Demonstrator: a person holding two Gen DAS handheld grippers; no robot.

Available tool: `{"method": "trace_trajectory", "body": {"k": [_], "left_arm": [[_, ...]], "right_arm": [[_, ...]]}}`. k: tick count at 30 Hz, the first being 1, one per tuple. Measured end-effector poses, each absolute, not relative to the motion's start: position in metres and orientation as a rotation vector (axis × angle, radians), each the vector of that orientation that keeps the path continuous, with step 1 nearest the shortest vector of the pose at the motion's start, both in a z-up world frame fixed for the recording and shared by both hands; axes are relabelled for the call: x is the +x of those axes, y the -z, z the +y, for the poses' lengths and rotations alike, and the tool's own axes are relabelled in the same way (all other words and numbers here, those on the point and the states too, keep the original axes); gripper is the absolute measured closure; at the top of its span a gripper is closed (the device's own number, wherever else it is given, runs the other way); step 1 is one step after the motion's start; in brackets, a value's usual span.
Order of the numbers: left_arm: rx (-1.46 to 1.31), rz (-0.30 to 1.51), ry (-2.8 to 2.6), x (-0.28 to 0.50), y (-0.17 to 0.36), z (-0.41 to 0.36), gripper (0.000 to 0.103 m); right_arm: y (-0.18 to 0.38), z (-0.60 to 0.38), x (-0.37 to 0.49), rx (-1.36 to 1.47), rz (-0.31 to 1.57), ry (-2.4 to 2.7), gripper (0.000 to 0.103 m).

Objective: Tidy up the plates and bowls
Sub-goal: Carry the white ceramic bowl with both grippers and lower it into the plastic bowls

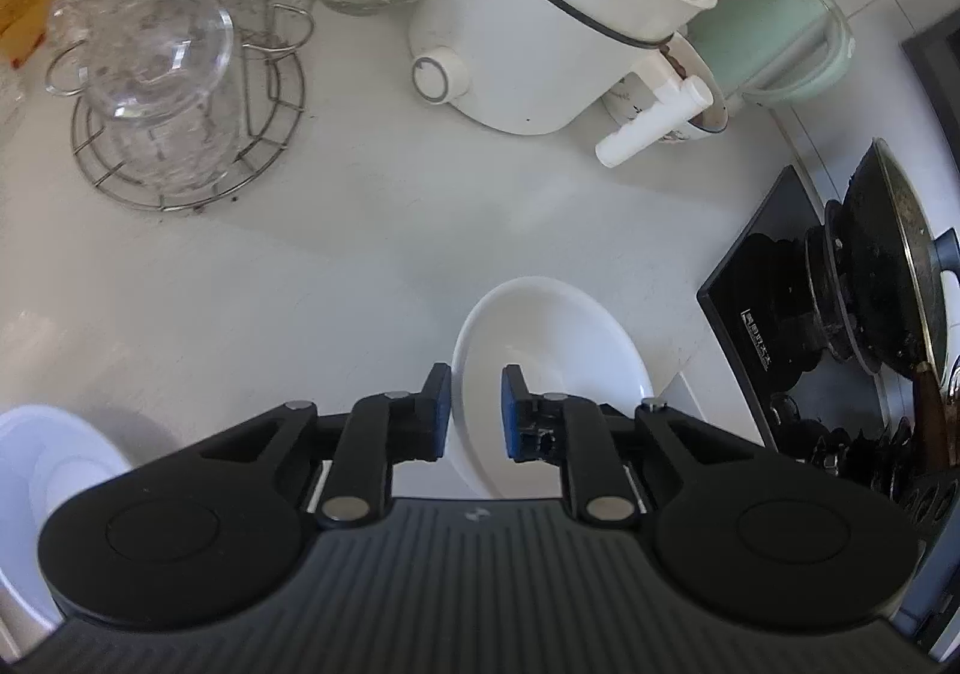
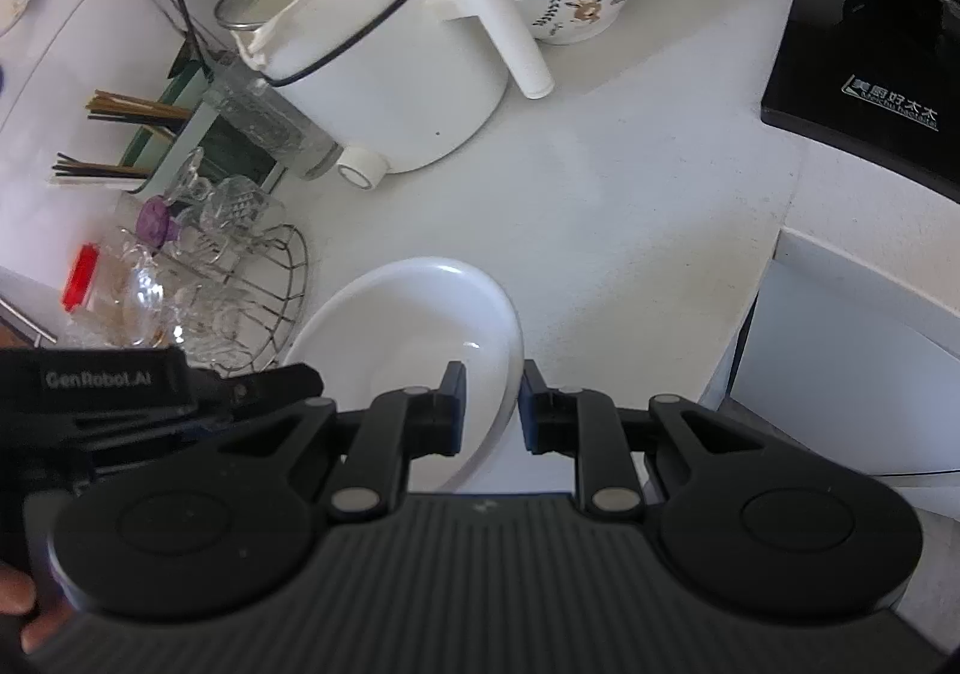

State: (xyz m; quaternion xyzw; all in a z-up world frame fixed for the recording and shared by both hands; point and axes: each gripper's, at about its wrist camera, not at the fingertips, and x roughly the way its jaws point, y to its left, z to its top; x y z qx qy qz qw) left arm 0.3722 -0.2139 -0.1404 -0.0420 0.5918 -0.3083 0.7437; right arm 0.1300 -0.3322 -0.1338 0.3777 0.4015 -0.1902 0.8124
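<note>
I see left gripper [image 1: 475, 410] and right gripper [image 2: 491, 410] each straddling white plate [image 1: 558, 338] rim, jaws parted, unclamped; plate over surface [image 1: 360, 266].

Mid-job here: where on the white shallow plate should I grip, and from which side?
Grip the thin raised rim of the white shallow plate, coming from its near edges. Both grippers already straddle opposite rim sides: left gripper with one finger inside, right gripper likewise. The sloped wall leaves room for a finger beneath.

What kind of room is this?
Most likely a home kitchen: a white electric pot sits on the counter, a black stove is beside it, and a white bowl waits to be put away.
</note>
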Motion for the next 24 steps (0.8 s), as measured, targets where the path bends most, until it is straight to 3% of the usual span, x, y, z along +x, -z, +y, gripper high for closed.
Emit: {"method": "trace_trajectory", "body": {"k": [24], "left_arm": [[-0.138,1.195,0.631,0.358,0.070,-0.130,0.082]], "right_arm": [[0.084,-0.296,0.140,0.828,0.848,0.205,0.080]]}}
